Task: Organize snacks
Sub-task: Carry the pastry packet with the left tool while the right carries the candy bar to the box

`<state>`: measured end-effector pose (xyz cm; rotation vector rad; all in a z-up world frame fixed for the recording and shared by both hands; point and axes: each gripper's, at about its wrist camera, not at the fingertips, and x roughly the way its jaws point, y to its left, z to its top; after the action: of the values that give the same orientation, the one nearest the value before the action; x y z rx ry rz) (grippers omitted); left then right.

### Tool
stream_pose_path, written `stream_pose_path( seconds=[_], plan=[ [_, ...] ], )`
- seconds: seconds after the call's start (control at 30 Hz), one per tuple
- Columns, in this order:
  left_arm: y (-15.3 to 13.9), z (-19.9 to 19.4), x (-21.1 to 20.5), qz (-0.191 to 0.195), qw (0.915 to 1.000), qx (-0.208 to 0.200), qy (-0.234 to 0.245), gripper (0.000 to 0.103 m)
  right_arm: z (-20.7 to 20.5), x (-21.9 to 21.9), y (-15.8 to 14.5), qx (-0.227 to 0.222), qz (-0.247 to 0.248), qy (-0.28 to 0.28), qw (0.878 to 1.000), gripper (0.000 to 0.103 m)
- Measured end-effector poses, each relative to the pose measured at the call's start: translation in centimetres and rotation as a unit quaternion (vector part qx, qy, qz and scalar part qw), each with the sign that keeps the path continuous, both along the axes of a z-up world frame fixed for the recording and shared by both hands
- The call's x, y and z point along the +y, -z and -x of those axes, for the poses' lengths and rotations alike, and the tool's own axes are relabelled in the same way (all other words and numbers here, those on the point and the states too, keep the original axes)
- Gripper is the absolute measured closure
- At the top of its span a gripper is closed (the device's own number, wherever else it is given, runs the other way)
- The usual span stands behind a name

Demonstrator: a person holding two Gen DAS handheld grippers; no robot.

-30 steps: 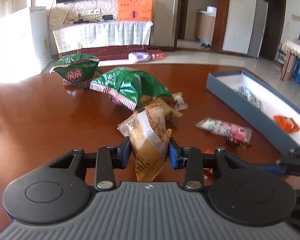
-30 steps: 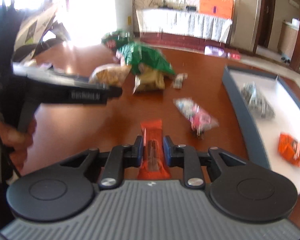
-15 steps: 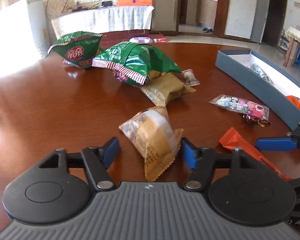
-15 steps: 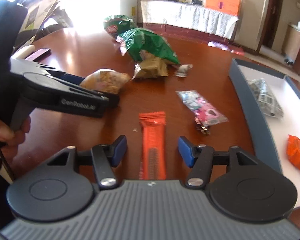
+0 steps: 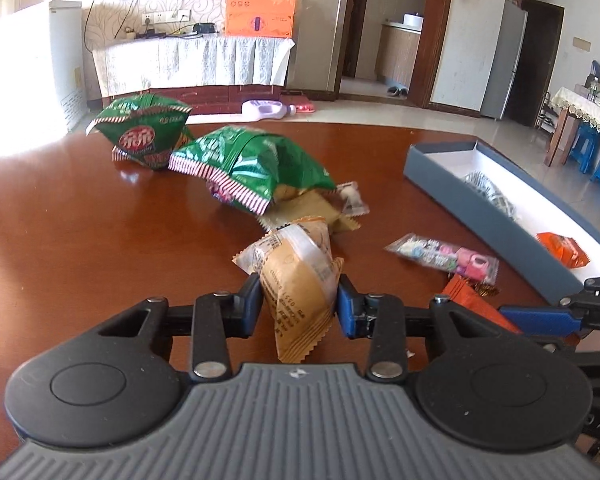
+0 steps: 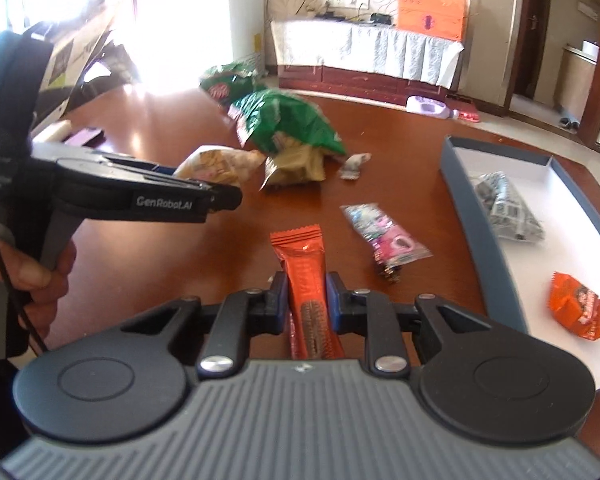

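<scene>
My left gripper (image 5: pixel 298 304) is shut on a tan snack packet (image 5: pixel 300 272) and holds it above the brown table. My right gripper (image 6: pixel 306 300) is shut on an orange snack bar (image 6: pixel 306 276); the bar also shows partly in the left wrist view (image 5: pixel 466 300). The grey-blue box (image 6: pixel 458 184) with a white floor lies to the right and holds a grey packet (image 6: pixel 506 208) and an orange packet (image 6: pixel 578 310). The left gripper also shows at the left of the right wrist view (image 6: pixel 216 196).
Two green chip bags (image 5: pixel 256 168) (image 5: pixel 144 136), a tan packet (image 5: pixel 312 208), a small clear wrapper (image 5: pixel 352 198) and a pink candy packet (image 5: pixel 446 256) lie on the table (image 5: pixel 80 220). A phone (image 6: pixel 84 136) lies at the table's far left.
Both grippers were open half a second ago with the packet and bar lying between their fingers. Both have closed on them again and lifted slightly.
</scene>
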<state>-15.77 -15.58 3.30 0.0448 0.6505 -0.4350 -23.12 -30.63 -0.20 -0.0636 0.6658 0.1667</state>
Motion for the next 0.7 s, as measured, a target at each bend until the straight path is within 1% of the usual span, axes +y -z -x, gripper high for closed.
stream_pose_path(
  seconds=[0.27, 0.5, 0.7],
  plan=[
    [-1.2, 0.8, -2.9, 0.000, 0.9996, -0.017, 0.022, 0.059, 0.8, -1.9, -1.7, -0.029, -0.016, 0.024, 0.999, 0.080],
    [-1.8, 1.0, -4.4, 0.004, 0.9996, -0.021, 0.019, 0.059, 1.5, -3.2, -2.4, -0.043, -0.022, 0.035, 0.998, 0.080],
    [-2.8, 1.5, -5.7, 0.010, 0.9991, -0.035, 0.022, 0.059, 2.1, -3.8, -2.8, -0.050, -0.026, 0.039, 0.998, 0.080]
  ],
)
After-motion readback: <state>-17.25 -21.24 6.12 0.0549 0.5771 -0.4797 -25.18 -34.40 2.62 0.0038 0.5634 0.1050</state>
